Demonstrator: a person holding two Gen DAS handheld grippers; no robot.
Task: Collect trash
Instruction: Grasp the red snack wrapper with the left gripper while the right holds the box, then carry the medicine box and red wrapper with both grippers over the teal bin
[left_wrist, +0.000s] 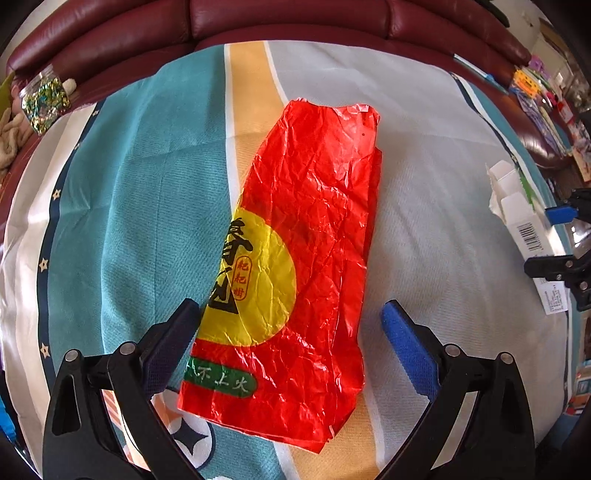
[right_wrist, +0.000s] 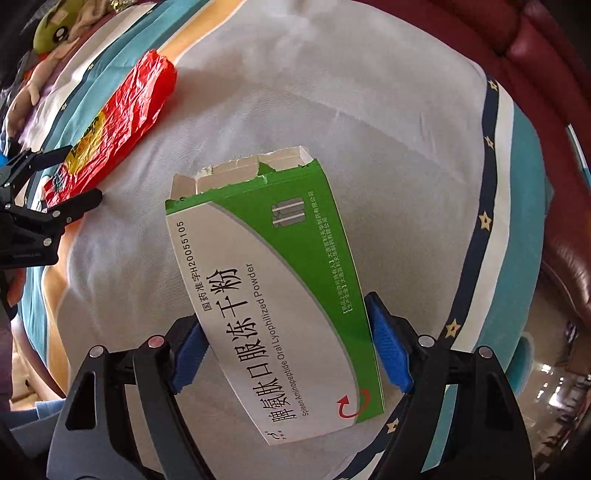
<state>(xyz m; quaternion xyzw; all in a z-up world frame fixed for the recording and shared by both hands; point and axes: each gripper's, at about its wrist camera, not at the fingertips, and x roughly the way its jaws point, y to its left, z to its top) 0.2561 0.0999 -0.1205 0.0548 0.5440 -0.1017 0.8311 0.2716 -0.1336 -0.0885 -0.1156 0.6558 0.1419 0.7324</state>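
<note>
- The right tool (right_wrist: 286, 354) brackets the near end of the medicine carton (right_wrist: 280, 288), blue pads at its long edges; whether they press yet I cannot tell.
- That carton looks empty, light and stiff, far flap torn; squeeze its edges gently or it may buckle.
- Left of the carton, the left tool (left_wrist: 291, 339) gapes wide over the red snack wrapper (left_wrist: 306, 240), gripping nothing.
- The wrapper lies flat on the striped bedsheet (left_wrist: 140, 206): thin, crinkly, probably slippery; pinch an edge.
</note>
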